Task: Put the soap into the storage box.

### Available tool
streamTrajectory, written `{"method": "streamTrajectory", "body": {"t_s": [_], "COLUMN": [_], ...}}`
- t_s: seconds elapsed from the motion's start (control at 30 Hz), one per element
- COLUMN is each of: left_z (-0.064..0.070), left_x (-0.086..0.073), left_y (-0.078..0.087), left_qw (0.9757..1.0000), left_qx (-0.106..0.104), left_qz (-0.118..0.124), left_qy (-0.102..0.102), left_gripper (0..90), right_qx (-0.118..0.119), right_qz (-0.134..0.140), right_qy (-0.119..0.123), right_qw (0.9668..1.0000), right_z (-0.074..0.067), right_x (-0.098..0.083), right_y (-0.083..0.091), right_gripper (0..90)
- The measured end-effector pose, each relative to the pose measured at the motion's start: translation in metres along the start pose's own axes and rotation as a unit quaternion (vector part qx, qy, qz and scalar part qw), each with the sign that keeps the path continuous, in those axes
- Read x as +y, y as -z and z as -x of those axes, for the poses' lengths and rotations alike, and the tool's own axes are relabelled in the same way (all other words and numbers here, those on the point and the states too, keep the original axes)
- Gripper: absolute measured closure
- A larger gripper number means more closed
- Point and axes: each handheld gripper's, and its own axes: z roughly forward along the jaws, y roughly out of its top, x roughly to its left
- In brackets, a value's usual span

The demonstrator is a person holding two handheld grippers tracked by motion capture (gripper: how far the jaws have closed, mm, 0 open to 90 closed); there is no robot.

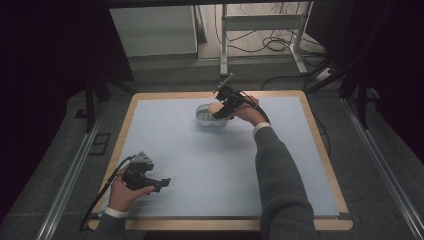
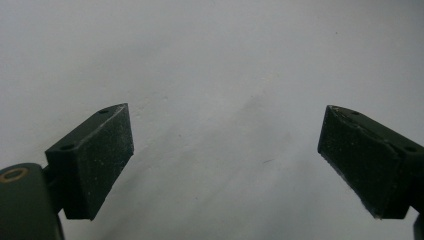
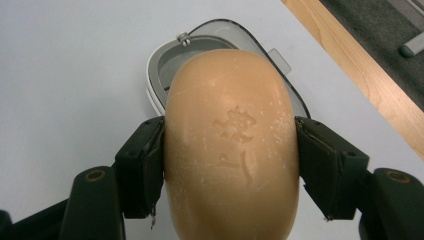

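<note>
pale table point(image 1: 200, 165) bears a soap dish point(image 1: 206, 119).

A waxy, matt, smooth soap bar point(image 3: 232, 145) with an embossed mark is seen. The soap dish point(image 3: 165, 62) looks like glossy plastic. The table point(image 1: 320, 145) is edged in wood and covered with a matt blue-grey mat point(image 1: 200, 165).

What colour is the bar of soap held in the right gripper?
The soap bar is tan-orange with a stamped emblem, clearest in the right gripper view.
</note>
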Motion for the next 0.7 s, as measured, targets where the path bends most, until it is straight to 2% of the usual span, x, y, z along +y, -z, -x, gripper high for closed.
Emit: {"method": "streamTrajectory", "body": {"t_s": [0.47, 0.7], "left_z": [0.000, 0.000], "left_x": [0.000, -0.001], "left_y": [0.000, -0.002], "left_qw": [1.0000, 1.0000], "left_qx": [0.000, 0.001], "left_qz": [0.000, -0.002], "left_qy": [0.001, -0.001], "left_gripper": [7.8, 7.8], "right_qx": [0.007, 0.006], "right_qz": [-0.008, -0.017], "right_qy": [0.020, 0.026], "right_qw": [0.9997, 0.9995], "right_z": [0.000, 0.001], "right_x": [0.014, 0.013], "right_y": [-0.022, -0.032], "right_gripper": [32.4, 32.3]}}
